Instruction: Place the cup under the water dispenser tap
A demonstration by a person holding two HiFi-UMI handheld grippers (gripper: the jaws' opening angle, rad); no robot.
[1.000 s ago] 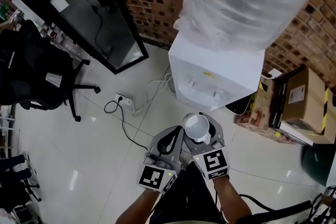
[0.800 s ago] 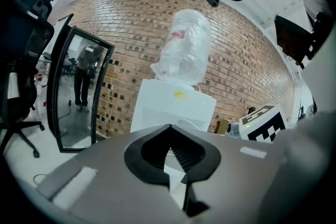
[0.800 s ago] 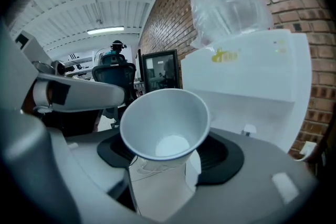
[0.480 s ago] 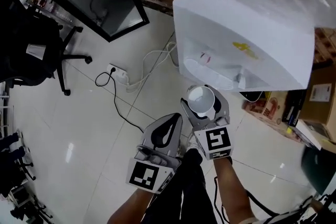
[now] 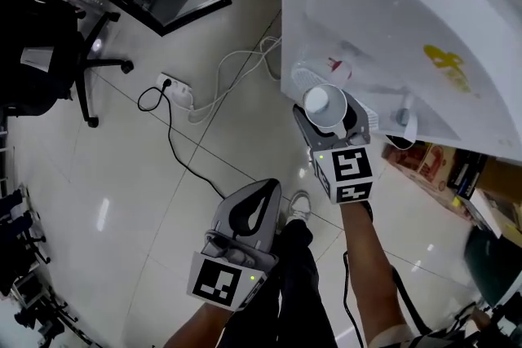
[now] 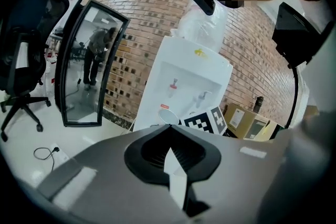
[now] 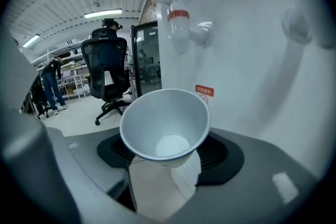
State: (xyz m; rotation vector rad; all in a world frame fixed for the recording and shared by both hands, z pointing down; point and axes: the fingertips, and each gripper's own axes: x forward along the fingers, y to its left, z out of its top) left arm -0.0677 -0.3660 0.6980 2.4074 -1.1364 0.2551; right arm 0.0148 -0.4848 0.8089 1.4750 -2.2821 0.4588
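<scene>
Cup [image 7: 165,123] is white paper, empty, upright, not quite under a tap yet. Left gripper [image 6: 169,136] hangs well back from the water dispenser [image 5: 383,28], off to its left, jaws pressed together with nothing in them. Right gripper [image 5: 330,116] has jaws spread wide, clamped on the cup's base, right at the dispenser's front, just short of its red tap [image 7: 178,26].

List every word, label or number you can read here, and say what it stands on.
Nothing here can be read.
Orange label on the water dispenser front: print too small.
Yellow mark on the dispenser's top: blurred.
White label on the cardboard box: too small.
Marker cube: square patterns, no letters.
Paper cup: no print visible.
</scene>
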